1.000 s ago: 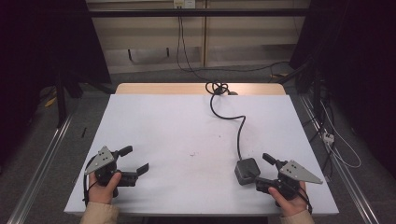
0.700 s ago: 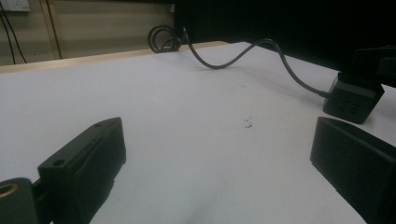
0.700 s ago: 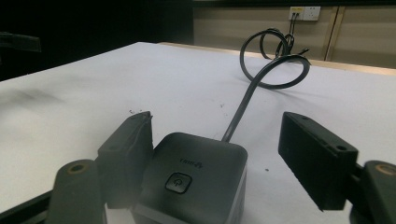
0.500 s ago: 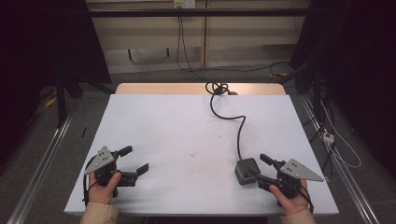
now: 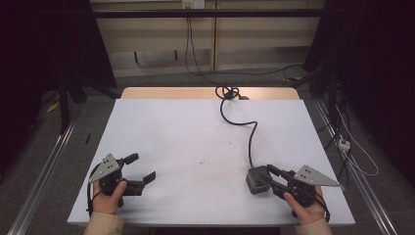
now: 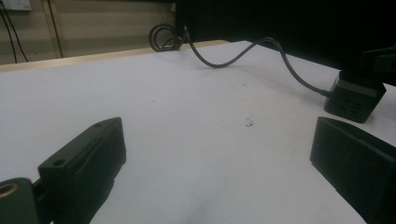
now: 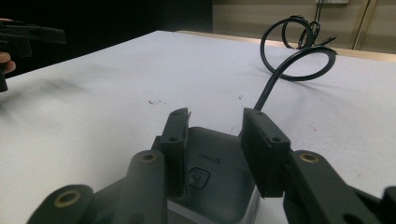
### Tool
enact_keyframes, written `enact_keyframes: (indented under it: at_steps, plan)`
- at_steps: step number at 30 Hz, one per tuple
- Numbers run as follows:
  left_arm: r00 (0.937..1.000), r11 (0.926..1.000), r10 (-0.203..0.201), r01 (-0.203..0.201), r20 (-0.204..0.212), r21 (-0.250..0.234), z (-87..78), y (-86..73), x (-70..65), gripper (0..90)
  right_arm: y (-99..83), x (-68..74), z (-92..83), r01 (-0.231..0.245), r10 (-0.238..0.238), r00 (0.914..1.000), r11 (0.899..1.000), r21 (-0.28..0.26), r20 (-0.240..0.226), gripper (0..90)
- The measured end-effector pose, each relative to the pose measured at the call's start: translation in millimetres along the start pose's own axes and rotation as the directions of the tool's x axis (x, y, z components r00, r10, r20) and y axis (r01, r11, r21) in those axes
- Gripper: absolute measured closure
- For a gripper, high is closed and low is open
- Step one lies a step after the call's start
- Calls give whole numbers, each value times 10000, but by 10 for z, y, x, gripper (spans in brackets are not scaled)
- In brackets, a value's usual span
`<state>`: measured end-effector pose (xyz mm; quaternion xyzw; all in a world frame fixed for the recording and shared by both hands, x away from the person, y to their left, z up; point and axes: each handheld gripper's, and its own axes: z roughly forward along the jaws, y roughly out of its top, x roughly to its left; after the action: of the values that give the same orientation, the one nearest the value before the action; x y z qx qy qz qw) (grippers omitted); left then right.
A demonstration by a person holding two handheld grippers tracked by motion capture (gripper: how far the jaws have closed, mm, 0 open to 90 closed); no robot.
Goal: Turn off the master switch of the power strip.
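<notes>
One grey box [image 5: 258, 179] sits on the white counter [image 5: 195, 142], at its near edge. One black cable [image 5: 244, 122] runs from the box away to a coil at the counter's far edge. The right claw [image 7: 212, 135] has just been closing; its jaws straddle the box, pads at its sides. Across the counter from the box, the left claw [image 5: 142, 169] gapes wide, empty.

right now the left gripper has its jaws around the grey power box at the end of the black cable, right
No, it is the right gripper whose jaws sit around the grey power box at the end of the black cable, as the right gripper view shows.
</notes>
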<state>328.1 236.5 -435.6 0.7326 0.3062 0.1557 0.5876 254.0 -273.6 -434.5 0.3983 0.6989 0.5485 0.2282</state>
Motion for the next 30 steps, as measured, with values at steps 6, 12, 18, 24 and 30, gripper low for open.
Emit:
enact_keyframes:
  at_steps: [6, 12, 18, 24, 30]
  plan:
    - [10000, 10000, -57, 57, -8, -6, 3, -2, -3, 32, 14, 0, 3, 25, -24, 9998, 10000, 88, -193, 685]
    - [10000, 10000, -52, 52, 0, 39, 6, -5, -4, 33, 27, 2, 2, 12, -7, 9995, 9999, 133, -320, 719]
    - [10000, 10000, -51, 51, -5, 38, 6, -5, -4, 33, 34, 7, 2, 48, -39, 9990, 9998, 192, -444, 750]
    - [10000, 10000, -51, 51, -12, 37, 6, -6, -5, 33, 39, 9, 4, 86, -73, 9985, 9997, 238, -536, 773]
    - [10000, 10000, -55, 55, -19, 34, 9, -7, -6, 33, 43, 3, 1, 107, -91, 9983, 9996, 272, -571, 787]
